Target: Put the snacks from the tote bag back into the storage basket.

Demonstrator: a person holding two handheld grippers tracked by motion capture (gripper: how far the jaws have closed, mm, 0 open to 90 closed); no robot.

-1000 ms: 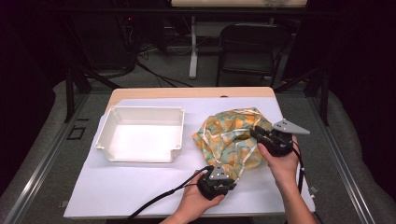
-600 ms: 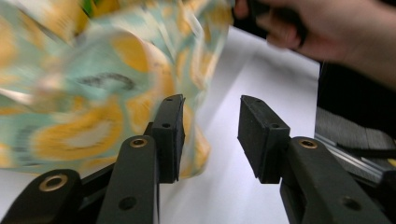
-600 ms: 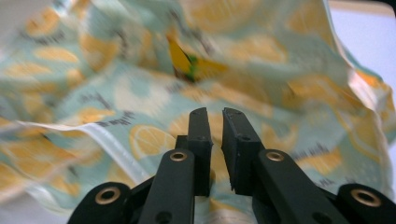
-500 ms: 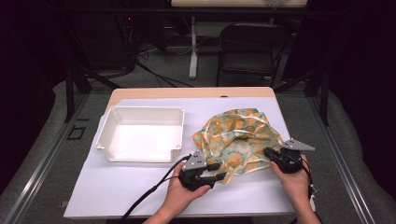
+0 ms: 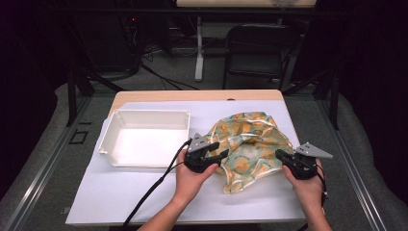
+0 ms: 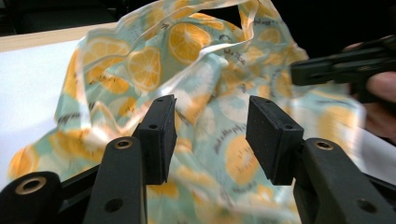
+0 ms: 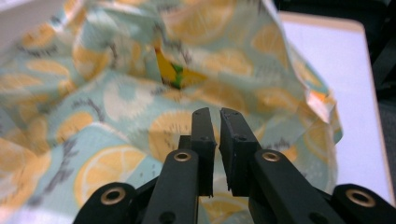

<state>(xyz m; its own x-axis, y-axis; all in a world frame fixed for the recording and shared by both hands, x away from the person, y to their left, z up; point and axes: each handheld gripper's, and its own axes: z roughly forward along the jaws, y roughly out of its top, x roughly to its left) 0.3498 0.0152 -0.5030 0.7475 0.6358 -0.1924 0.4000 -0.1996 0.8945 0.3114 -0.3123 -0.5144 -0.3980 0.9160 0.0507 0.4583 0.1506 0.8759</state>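
A white sheet (image 5: 144,192) covers most of the wooden table (image 5: 202,95), and on its left part sits a white rectangular tray (image 5: 111,137), well apart from the right gripper and just beside the left one. To the right of the tray lies a crumpled cloth bag (image 5: 252,144) printed with orange slices on pale green, bunched loosely on the sheet between the two hands; in the left gripper view its handle strap (image 6: 250,28) loops up at the top, and in the right gripper view a dark fold in it (image 7: 170,70) gapes onto something yellow and green that is too blurred to name. The left gripper (image 5: 219,155), held in the person's left hand (image 5: 192,175), hovers at the bag's left edge with a black cable (image 5: 154,185) trailing toward the near table edge; its jaws have just been opening and now stand partway apart, with the cloth behind and below them and the pads (image 6: 161,135) not pressing on it. The right gripper (image 5: 281,155), in the right hand (image 5: 308,185), meets the bag's right edge; its jaws are drawn almost together, a thin slit left between the pads (image 7: 205,140), and whether they pinch the cloth here cannot be told
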